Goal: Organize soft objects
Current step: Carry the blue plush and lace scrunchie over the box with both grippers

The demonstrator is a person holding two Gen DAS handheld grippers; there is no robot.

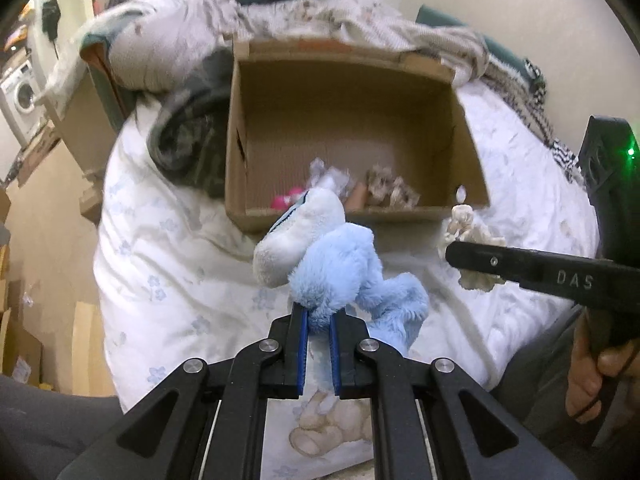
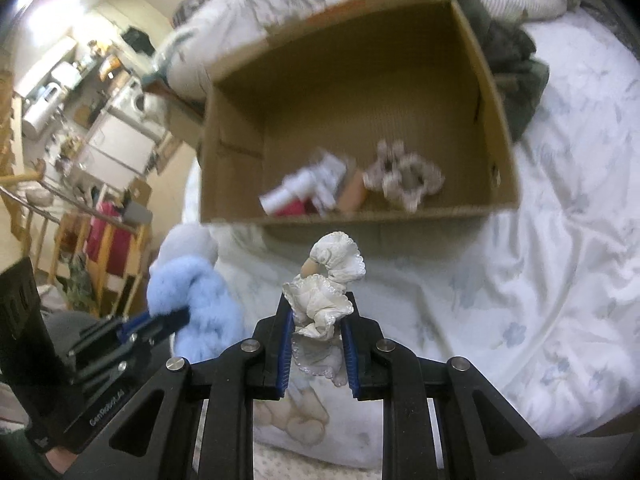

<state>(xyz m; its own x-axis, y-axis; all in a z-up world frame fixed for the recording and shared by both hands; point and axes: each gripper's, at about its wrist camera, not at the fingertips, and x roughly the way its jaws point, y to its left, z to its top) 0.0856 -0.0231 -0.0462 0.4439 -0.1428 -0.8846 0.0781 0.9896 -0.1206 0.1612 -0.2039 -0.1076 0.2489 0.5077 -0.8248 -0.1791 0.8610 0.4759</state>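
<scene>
Nearest you, your left gripper is clamped on the blue plush, which hangs above the duvet just short of the box. Your right gripper is closed on the white doll, also held over the duvet near the box's front wall. The bed carries the open cardboard box in its middle, with rumpled bedding piled behind it and a dark grey cloth against its side. Inside the box, along the front wall, lie a frilly toy, a white tube, and something pink, blurred.
</scene>
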